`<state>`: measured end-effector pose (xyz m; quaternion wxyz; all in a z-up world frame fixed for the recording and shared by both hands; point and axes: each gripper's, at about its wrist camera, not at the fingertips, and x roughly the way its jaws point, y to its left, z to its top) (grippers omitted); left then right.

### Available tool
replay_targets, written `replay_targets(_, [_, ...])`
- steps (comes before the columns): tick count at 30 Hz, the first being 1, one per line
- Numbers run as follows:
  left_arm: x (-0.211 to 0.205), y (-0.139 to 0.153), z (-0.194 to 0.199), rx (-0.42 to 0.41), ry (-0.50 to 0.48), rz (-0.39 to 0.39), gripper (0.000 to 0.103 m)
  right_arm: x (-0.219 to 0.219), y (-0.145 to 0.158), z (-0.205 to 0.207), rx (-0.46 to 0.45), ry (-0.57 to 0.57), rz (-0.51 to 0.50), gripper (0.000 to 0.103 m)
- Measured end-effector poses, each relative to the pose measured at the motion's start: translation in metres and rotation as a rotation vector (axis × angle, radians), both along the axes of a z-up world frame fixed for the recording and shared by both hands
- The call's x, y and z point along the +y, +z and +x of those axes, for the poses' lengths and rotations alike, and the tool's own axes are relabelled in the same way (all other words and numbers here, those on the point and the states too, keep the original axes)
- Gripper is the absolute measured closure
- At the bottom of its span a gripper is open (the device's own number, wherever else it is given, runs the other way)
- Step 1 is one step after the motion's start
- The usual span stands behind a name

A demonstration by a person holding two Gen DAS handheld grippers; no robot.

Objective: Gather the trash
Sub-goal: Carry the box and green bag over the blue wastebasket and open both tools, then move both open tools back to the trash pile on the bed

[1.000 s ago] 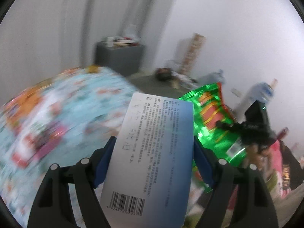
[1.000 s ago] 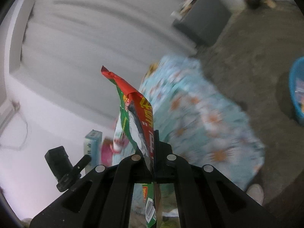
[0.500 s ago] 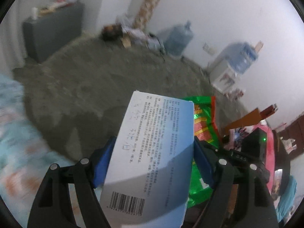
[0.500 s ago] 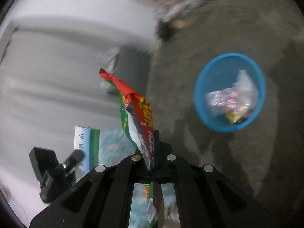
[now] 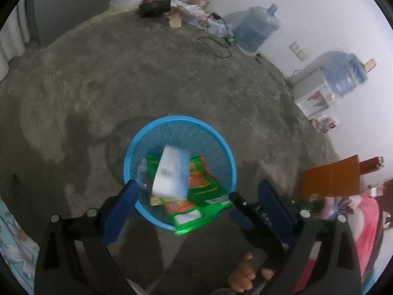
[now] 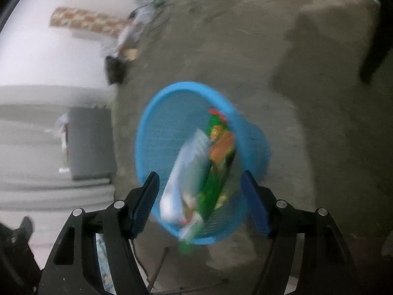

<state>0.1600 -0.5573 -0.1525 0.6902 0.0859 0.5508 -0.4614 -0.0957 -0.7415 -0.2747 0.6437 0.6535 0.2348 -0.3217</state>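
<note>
A blue mesh basket [image 5: 177, 118] stands on the concrete floor below both grippers. My left gripper [image 5: 198, 184] hovers over it, jaws opening, nothing pressed between the pads. The white-and-blue box [image 5: 172, 172] drops free into the basket, on top of a green and red snack bag [image 5: 206, 194] that hangs over the near rim. In the right wrist view, my right gripper [image 6: 199, 177] is above the basket [image 6: 189, 85] with jaws opening. The blurred snack bag [image 6: 218, 157] and the box [image 6: 184, 172] fall clear of its pads.
Two big water jugs [image 5: 255, 32] [image 5: 346, 73] stand along the white wall, with cables and papers [image 5: 196, 14] near them. A grey cabinet [image 5: 68, 5] sits far left, brown cardboard [image 5: 331, 179] at right. Fingers of a hand [image 5: 243, 275] show at the bottom.
Both grippers swung down from the bed to above the basket. The left jaws widened and let the box go. The right jaws parted and released the snack bag.
</note>
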Motion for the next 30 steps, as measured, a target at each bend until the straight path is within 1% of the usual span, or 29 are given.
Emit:
replay_targets(1, [0.004,0.006,-0.001,-0.013,-0.017,-0.011,0.008,0.002,-0.001,-0.011,-0.006,-0.023,-0.018,0.037])
replay_targets(3, [0.016,0.019,0.001,-0.060,-0.025,-0.029,0.008,0.007,0.001,-0.021,0.006,-0.037,-0.043,0.037])
replay_targets(4, [0.020,0.023,0.003,-0.070,-0.024,-0.035,0.008,0.009,0.004,-0.029,0.014,-0.047,-0.063,0.037])
replay_targets(7, [0.037,0.045,0.006,-0.077,-0.021,-0.060,0.008,0.020,0.015,-0.035,0.026,-0.068,-0.101,0.037])
replay_targets(11, [0.080,0.087,0.009,-0.097,-0.008,-0.135,0.008,0.028,0.044,-0.028,0.033,-0.055,-0.190,0.037])
replay_targets(14, [0.130,0.122,0.013,-0.131,0.023,-0.205,0.008,0.045,0.070,-0.017,0.013,-0.013,-0.271,0.037])
replay_targets(15, [0.143,0.131,0.013,-0.146,0.034,-0.223,0.008,0.054,0.086,-0.009,0.002,0.014,-0.307,0.036])
replay_targets(17, [0.188,0.156,0.016,-0.210,0.102,-0.270,0.008,0.070,0.106,0.003,-0.019,0.058,-0.350,0.033])
replay_targets(19, [0.240,0.180,0.019,-0.270,0.169,-0.329,0.008,0.094,0.135,0.020,-0.066,0.120,-0.400,0.029])
replay_targets(21, [0.288,0.196,0.022,-0.319,0.229,-0.357,0.008,0.113,0.155,0.033,-0.099,0.180,-0.434,0.027])
replay_targets(22, [0.319,0.204,0.024,-0.350,0.271,-0.370,0.008,0.125,0.167,0.043,-0.112,0.224,-0.454,0.026])
replay_targets(24, [0.366,0.213,0.027,-0.387,0.336,-0.383,0.008,0.156,0.196,0.068,-0.138,0.349,-0.502,0.025])
replay_targets(25, [0.399,0.217,0.029,-0.409,0.390,-0.386,0.007,0.165,0.205,0.076,-0.144,0.386,-0.517,0.024])
replay_targets(27, [0.445,0.222,0.030,-0.437,0.468,-0.392,0.007,0.189,0.223,0.095,-0.161,0.481,-0.547,0.023])
replay_targets(28, [0.476,0.224,0.031,-0.456,0.521,-0.391,0.006,0.204,0.233,0.107,-0.174,0.544,-0.559,0.022])
replay_targets(29, [0.498,0.224,0.030,-0.474,0.566,-0.389,0.006,0.218,0.241,0.115,-0.183,0.585,-0.568,0.021])
replay_targets(30, [0.531,0.224,0.029,-0.499,0.628,-0.389,0.006,0.231,0.249,0.122,-0.191,0.622,-0.577,0.020])
